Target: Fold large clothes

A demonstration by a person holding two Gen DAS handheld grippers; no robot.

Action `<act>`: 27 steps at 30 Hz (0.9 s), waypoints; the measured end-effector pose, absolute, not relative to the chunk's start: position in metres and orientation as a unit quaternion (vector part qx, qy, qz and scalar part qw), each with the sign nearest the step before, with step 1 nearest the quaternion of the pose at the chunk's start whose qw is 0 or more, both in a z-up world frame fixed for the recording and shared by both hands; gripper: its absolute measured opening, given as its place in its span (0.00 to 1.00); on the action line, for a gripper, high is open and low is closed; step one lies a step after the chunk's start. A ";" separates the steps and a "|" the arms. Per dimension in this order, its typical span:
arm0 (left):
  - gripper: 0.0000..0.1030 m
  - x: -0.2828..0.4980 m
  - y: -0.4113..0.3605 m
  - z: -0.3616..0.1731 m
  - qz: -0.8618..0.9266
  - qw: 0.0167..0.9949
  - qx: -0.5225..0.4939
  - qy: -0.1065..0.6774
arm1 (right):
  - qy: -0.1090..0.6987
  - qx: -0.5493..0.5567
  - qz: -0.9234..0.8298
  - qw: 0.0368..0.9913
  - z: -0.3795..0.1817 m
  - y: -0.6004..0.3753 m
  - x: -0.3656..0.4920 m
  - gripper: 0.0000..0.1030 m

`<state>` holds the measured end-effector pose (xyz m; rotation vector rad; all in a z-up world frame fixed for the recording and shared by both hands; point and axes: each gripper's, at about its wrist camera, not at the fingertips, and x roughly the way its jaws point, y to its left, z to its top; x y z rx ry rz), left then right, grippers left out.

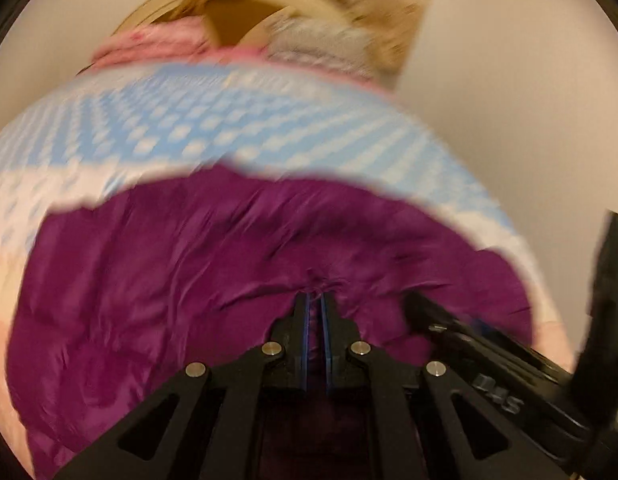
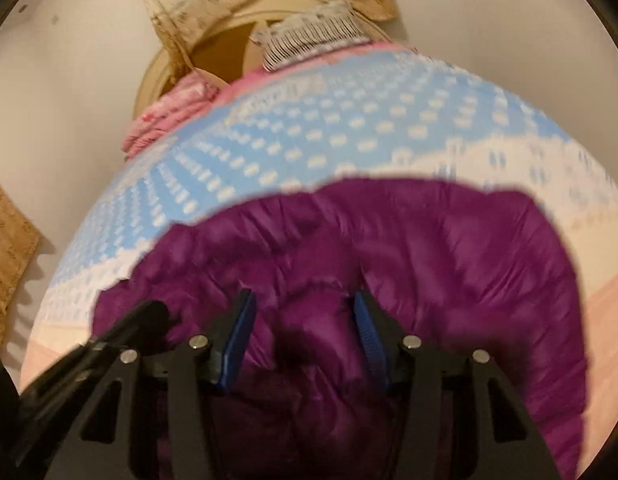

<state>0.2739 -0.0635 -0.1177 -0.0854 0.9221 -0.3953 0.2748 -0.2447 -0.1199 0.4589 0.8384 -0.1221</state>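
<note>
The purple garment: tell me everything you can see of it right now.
The purple garment is a shiny, crinkled, puffy-looking fabric, deep magenta-purple, lying bunched on a blue-and-white patterned cloth. Its far edge is wavy and uneven. The left gripper is shut on a pinch of it, with creases radiating from the fingers. The right gripper is open, its blue-padded fingers spread over the fabric; contact is unclear. Both views are motion-blurred, so seams, sleeves or zips cannot be made out.

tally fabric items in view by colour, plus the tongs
Purple: 1, the puffy garment, pinched by the left tongs
Blue-and-white patterned: 1, the cover under it
Pink: 1, crumpled cloth
Beige patterned: 1, cloth draped over the basket
Striped grey-white: 1, cloth
Tongs: 2, the right tongs open
Total: 7
</note>
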 end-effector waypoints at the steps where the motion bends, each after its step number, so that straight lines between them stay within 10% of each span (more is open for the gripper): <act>1: 0.04 0.276 -0.059 -0.133 -0.185 0.877 -0.025 0.442 | 0.409 0.218 -0.057 0.885 -0.131 -0.241 0.274 0.53; 11: 0.04 0.288 -0.041 -0.152 -0.218 0.864 -0.084 0.447 | 0.412 0.162 -0.061 0.895 -0.148 -0.225 0.268 0.60; 17: 0.04 0.287 -0.038 -0.155 -0.228 0.858 -0.106 0.448 | 0.396 0.113 -0.054 0.909 -0.110 -0.211 0.235 0.29; 27: 0.04 0.286 -0.049 -0.154 -0.212 0.870 -0.061 0.441 | 0.416 0.153 -0.034 0.896 -0.152 -0.226 0.223 0.29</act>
